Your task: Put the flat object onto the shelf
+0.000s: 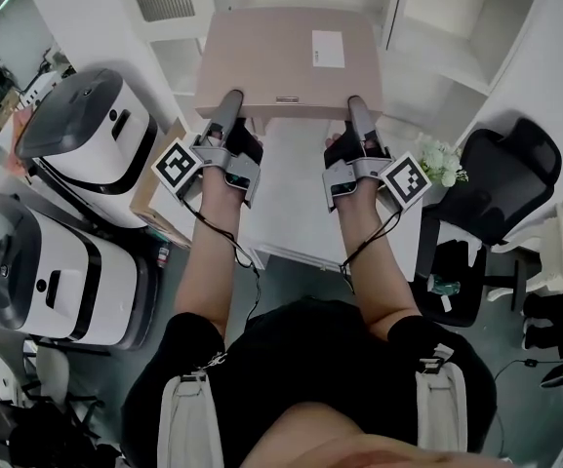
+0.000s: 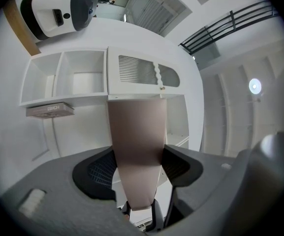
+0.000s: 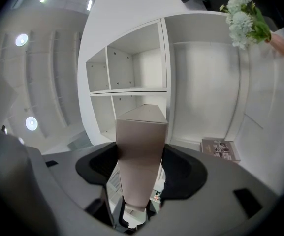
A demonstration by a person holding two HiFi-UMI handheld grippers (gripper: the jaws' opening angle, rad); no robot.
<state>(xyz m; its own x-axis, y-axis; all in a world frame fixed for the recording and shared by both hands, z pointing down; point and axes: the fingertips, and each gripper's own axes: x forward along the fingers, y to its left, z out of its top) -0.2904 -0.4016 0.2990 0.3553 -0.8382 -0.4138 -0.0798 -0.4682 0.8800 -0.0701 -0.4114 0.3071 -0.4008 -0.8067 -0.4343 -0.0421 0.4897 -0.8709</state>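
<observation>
Two hand-held grippers, one load, and both are clamped tight. The left hand-held gripper (image 1: 230, 103) grips the near edge of the flat box (image 1: 281, 61) towards its left corner. The right hand-held gripper (image 1: 357, 107) has the same edge towards the right corner. In each gripper view the tan panel sits pinched between the dark jaws and runs straight away from the camera.

The box is held out over the far end of the white counter (image 1: 291, 198), its white label (image 1: 328, 49) facing up. Just beyond it stands the white shelf (image 1: 447, 18), its compartments open. Left of the counter sit two white-and-black machines (image 1: 86, 135). At its right are pale flowers (image 1: 442, 162) and a black chair (image 1: 505, 178).
</observation>
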